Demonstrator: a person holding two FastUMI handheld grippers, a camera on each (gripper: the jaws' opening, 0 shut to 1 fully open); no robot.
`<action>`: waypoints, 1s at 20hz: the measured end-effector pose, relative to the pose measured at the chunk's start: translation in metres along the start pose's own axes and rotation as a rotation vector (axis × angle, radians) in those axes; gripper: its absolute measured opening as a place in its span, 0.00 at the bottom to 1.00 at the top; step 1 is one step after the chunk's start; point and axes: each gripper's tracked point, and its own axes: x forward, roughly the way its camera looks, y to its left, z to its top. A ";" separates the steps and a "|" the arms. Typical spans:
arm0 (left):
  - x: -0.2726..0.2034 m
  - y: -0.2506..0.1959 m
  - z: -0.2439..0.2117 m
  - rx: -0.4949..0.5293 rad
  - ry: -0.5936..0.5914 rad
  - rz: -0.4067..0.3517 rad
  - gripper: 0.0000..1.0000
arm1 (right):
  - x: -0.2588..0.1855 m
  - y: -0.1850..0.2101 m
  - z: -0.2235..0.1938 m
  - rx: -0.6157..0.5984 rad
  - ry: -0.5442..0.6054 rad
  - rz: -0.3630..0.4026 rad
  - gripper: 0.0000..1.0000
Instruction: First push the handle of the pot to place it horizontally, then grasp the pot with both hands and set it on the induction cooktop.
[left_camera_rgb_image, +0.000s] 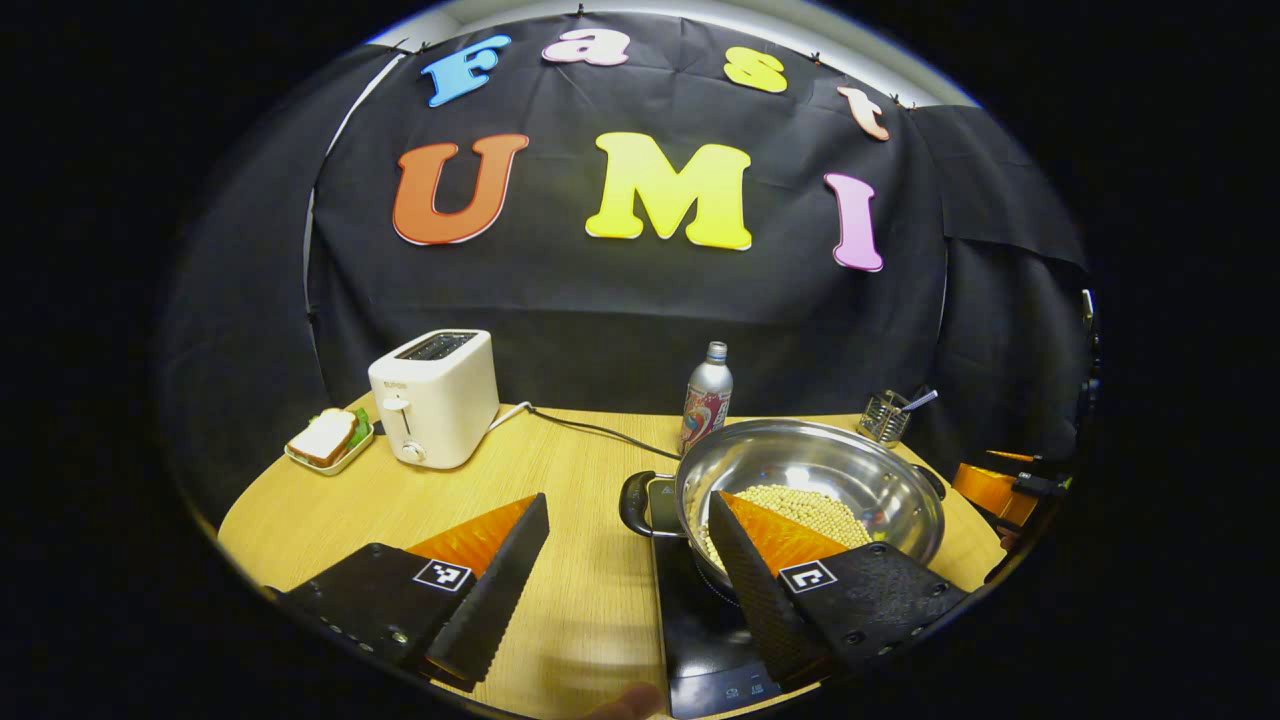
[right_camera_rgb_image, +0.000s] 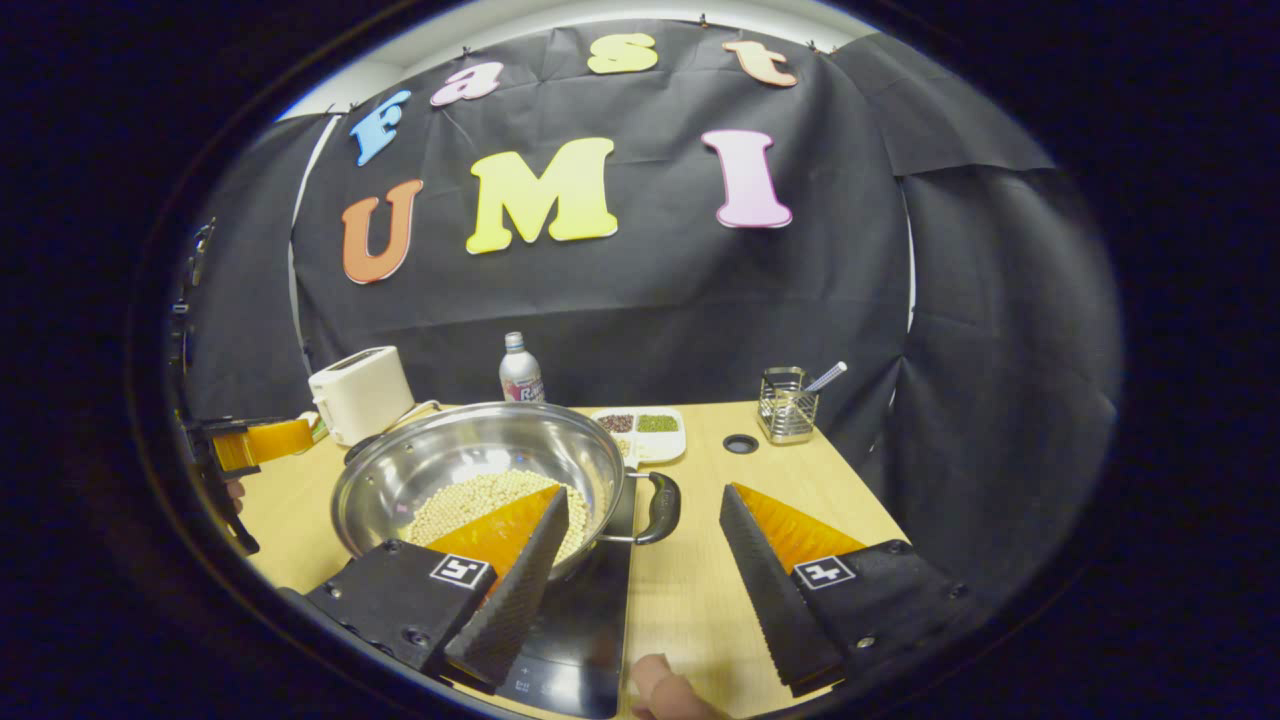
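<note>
A steel pot (left_camera_rgb_image: 830, 470) holding pale beans rests on the black induction cooktop (left_camera_rgb_image: 700, 625). Its two black side handles point left and right. My left gripper (left_camera_rgb_image: 628, 505) is open, and the pot's left handle (left_camera_rgb_image: 637, 503) lies in the gap between the fingertips without touching them. Its right finger (left_camera_rgb_image: 750, 585) overlaps the pot's near rim. In the right gripper view the pot (right_camera_rgb_image: 470, 455) sits left of centre on the cooktop (right_camera_rgb_image: 580, 620). My right gripper (right_camera_rgb_image: 644, 495) is open around the right handle (right_camera_rgb_image: 662, 507), with its left finger (right_camera_rgb_image: 520, 570) over the pot's rim.
A white toaster (left_camera_rgb_image: 435, 397) with its cord and a sandwich plate (left_camera_rgb_image: 328, 440) stand at the back left. A bottle (left_camera_rgb_image: 706, 395) is behind the pot. A wire utensil holder (right_camera_rgb_image: 786, 404), a bean dish (right_camera_rgb_image: 640, 428) and a table hole (right_camera_rgb_image: 740, 443) lie back right.
</note>
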 end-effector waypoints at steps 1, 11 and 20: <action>-0.012 0.000 0.001 0.005 -0.016 0.006 0.95 | -0.010 0.003 -0.001 0.003 -0.009 0.005 0.95; -0.131 0.003 0.033 0.080 -0.212 0.108 0.95 | -0.120 0.011 0.024 -0.004 -0.153 -0.011 0.96; -0.214 0.003 0.083 0.077 -0.369 0.118 0.95 | -0.228 0.016 0.079 0.002 -0.338 -0.042 0.96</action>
